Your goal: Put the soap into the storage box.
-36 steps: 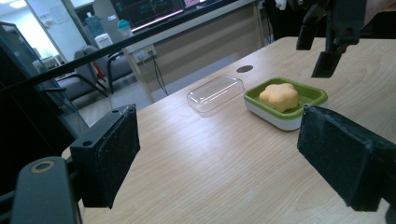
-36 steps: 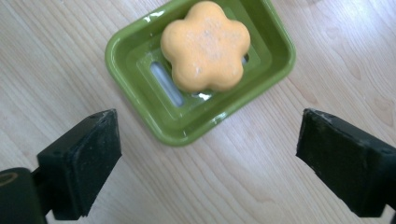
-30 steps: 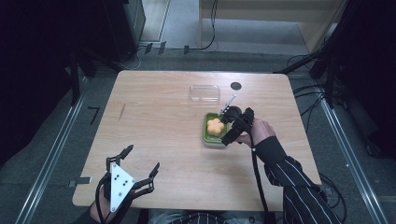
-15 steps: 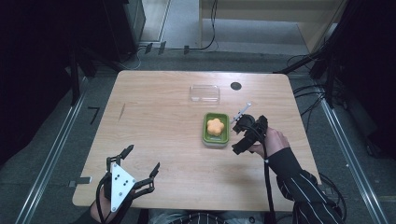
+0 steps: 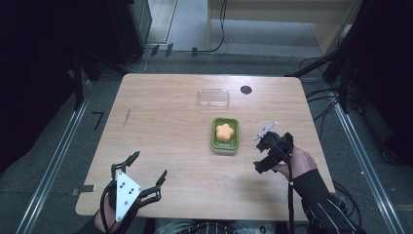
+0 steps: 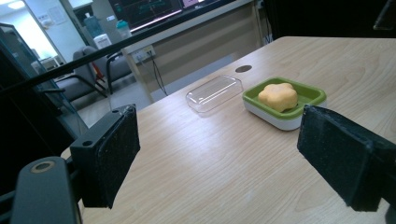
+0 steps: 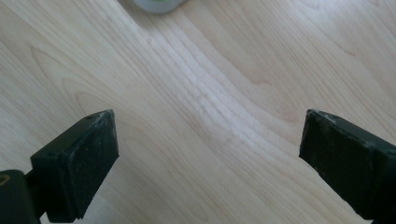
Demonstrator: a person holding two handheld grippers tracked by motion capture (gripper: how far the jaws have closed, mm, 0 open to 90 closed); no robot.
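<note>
Fig. — Release of the soap into its dish. An orange flower-shaped soap bar (image 5: 224,130) was seen seated inside the green-rimmed, white-based rectangular soap dish (image 5: 214,142), near the middle of the pale wooden table (image 5: 165,112). The right gripper (image 5: 267,151) had been drawn back from the dish — one second before, it was directly over the soap; half a second before, it had cleared the rim; at this moment it was held just beside the dish on its right, apart from it, low over the bare tabletop. In the right gripper view its black padded jaws were spread wide with nothing between them, and only a corner of the dish was visible at the upper edge. The placement could therefore be judged complete, the soap having been let go and left resting flat in the tray.

The left gripper (image 5: 143,174) had been kept unmoved at the near left corner of the table, well apart from the dish, its jaws likewise parted and empty. Its view looked across the table to the soap (image 6: 278,96) and the dish (image 6: 308,99). A clear plastic rectangular lid (image 5: 213,97) lay beyond the dish, near but not touching it, beside a dark round cable port (image 5: 246,89). Fitting that lid over the dish was judged the probable remaining step.
</note>
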